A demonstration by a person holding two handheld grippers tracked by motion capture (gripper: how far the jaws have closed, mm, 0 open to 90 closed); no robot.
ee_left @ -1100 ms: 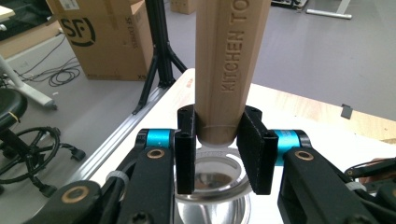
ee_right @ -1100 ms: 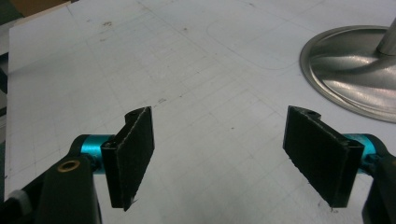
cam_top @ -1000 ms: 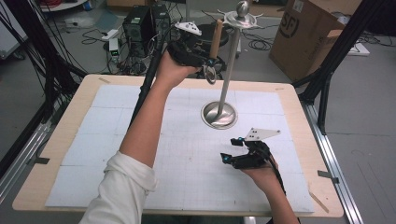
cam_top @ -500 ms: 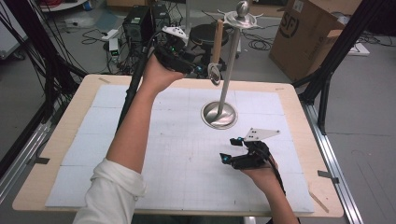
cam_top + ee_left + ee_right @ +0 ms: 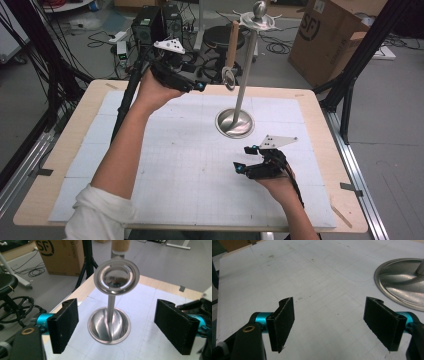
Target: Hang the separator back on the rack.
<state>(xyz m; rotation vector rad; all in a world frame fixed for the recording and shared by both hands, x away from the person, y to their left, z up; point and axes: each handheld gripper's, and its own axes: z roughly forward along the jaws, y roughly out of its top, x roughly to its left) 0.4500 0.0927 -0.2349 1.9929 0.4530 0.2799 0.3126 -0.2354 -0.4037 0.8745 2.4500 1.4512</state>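
Strainer [image 5: 230,50] hangs from the top of the metal stand [image 5: 235,122], wooden handle up, ring end down — long axis near vertical, beside the pole. Left tongs [image 5: 192,86] are raised at ring height, jaws wide, nothing held; in the left gripper view the ring [image 5: 117,276] sits dead ahead between the jaws. Right tongs [image 5: 246,159] rest low on the worktop [image 5: 165,165], also wide and empty, well below. Left hand is clearly nearer — likely the one to grab.

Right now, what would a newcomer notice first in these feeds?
The tall metal stand rising from its round base mid-table, with a wooden-handled utensil hanging from its top. The left gripper is raised toward that utensil, jaws open, while the right gripper sits low near the base, also open.
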